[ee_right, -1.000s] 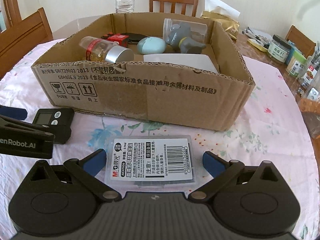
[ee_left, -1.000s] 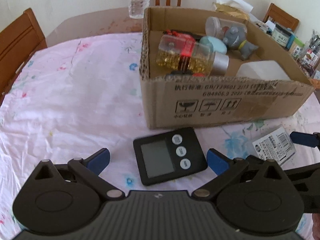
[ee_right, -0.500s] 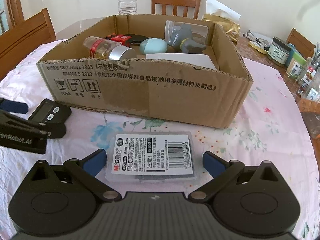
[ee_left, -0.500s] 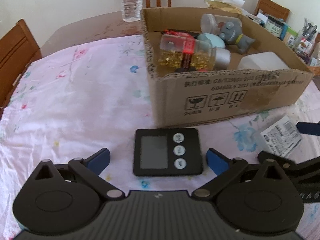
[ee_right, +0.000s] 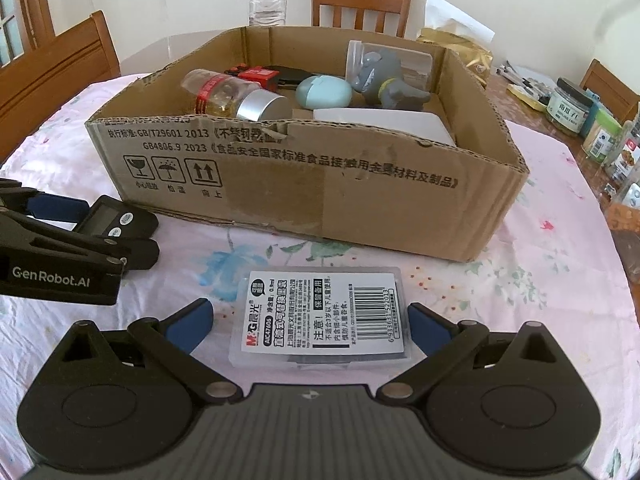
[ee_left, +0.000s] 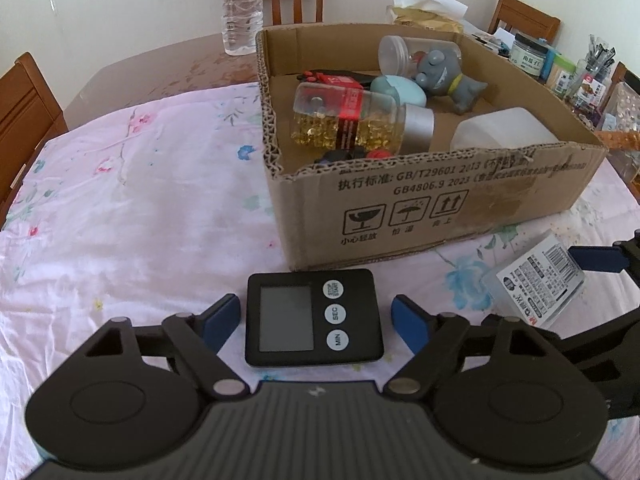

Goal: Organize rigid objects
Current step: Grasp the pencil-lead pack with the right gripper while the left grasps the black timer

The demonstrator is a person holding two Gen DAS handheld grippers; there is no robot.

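Left gripper (ee_left: 316, 316) closing around the black timer (ee_left: 314, 317), pads not quite on it, just in front of the cardboard box (ee_left: 420, 208). Right gripper (ee_right: 310, 320) open, straddling the labelled plastic case (ee_right: 322, 320), also just before the box.

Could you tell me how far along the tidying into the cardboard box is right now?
Several items, including a capsule bottle and a grey toy, already lie in the cardboard box. The left gripper is closing around the black timer, pads not yet touching. The right gripper sits open around the labelled plastic case. Both items remain on the tablecloth.
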